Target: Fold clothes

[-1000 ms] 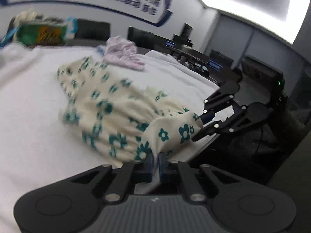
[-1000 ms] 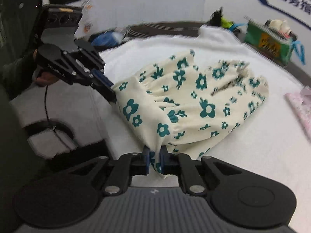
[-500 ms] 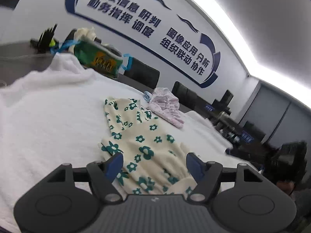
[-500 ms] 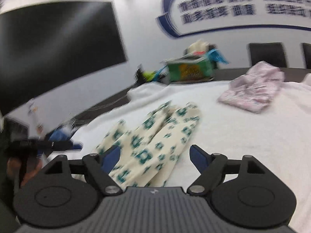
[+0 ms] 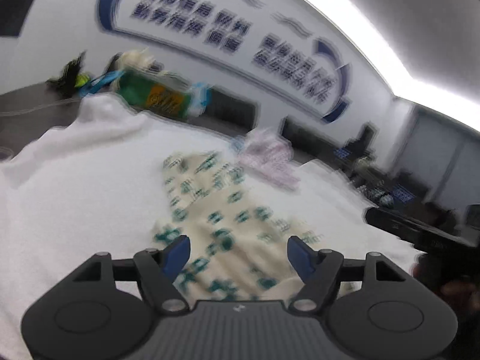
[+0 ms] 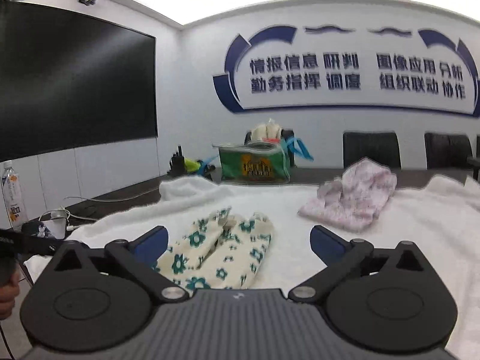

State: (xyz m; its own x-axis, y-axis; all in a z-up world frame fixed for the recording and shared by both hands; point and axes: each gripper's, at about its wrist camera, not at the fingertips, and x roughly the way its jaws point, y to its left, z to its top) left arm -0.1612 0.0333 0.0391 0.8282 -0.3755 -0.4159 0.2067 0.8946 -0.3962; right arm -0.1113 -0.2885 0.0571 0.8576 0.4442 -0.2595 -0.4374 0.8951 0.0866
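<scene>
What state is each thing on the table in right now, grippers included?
Floral pants: lying flat on the white cloth, legs side by side, released.
Pink garment: crumpled heap, untouched.
Green bag: upright at the far edge.
Water bottle: standing, capped.
Left gripper: open, empty.
Right gripper: jaws opening, nothing pinched.

The left gripper (image 5: 238,250) is seen with its blue-padded jaws held apart above the cream floral garment (image 5: 228,219), spread on a white cloth (image 5: 75,195); beyond it, badly blurred, what may be a pink garment (image 5: 268,162) is laid
</scene>
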